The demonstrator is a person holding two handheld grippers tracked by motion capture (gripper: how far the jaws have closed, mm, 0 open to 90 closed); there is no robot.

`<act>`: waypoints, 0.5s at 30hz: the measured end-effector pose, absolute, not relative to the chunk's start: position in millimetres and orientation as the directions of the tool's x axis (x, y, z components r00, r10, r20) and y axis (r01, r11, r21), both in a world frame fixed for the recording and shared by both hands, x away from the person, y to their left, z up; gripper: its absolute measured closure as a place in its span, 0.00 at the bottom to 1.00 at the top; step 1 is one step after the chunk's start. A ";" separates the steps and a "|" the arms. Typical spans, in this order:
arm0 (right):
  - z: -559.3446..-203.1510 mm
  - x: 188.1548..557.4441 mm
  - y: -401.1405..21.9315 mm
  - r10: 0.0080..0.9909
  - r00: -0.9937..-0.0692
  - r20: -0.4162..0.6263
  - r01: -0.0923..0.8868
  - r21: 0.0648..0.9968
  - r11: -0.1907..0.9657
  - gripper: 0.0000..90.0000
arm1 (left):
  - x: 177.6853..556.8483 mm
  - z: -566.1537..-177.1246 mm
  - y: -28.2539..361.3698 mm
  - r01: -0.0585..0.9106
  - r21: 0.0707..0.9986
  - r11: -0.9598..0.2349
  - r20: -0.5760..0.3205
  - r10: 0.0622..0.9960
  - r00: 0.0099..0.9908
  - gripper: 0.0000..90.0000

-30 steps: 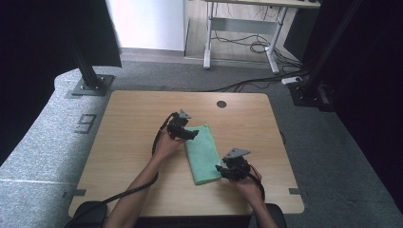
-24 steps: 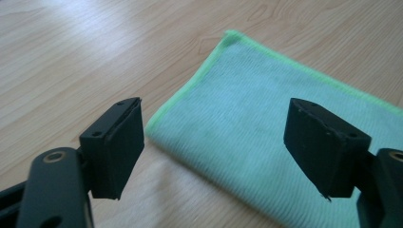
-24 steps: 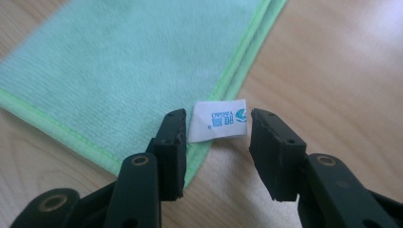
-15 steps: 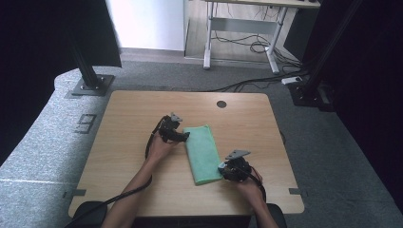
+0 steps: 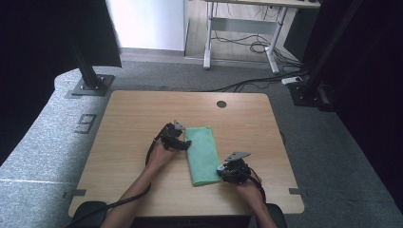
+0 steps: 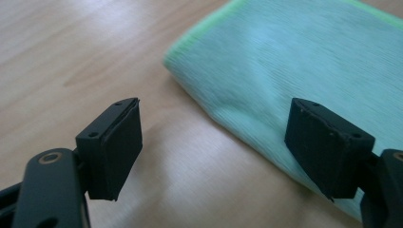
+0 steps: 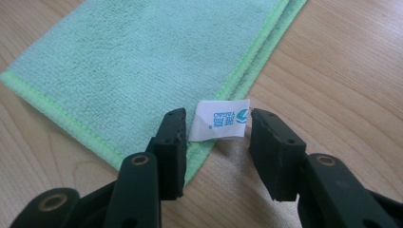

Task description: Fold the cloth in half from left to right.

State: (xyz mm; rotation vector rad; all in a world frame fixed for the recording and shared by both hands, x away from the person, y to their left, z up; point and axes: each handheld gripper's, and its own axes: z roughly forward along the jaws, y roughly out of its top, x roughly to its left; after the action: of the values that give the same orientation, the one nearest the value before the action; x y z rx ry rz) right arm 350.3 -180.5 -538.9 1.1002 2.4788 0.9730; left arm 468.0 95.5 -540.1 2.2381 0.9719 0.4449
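Folded green cloth (image 5: 202, 154) lies flat on the table (image 5: 128, 118), near its middle. Left gripper (image 5: 183, 144) sits at the cloth's left edge, fingers (image 6: 116, 145) spread wide and just opened further; one appears to hover over the fold. Right gripper (image 5: 222, 172) at the near right corner, fingers (image 7: 173, 149) released, straddling the white label (image 7: 219, 119).

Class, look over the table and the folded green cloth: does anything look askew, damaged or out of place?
Nothing is damaged or spilled. The green cloth lies folded on the table, slightly slanted to its edges. Its white label sticks out past the hem, between the open jaws of the right claw. The left claw is open at the cloth's folded edge.
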 end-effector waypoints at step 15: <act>-540.5 351.9 -183.2 0.739 -0.672 0.036 0.561 0.677 0.477 0.54 | 391.8 -540.9 86.5 0.490 0.684 -0.540 -0.012 0.663 0.748 0.21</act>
State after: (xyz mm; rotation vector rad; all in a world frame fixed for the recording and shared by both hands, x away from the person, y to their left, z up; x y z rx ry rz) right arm 351.9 -183.2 -540.5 1.1110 2.4648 0.9853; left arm 391.8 86.5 -540.9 2.2537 0.8616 0.3251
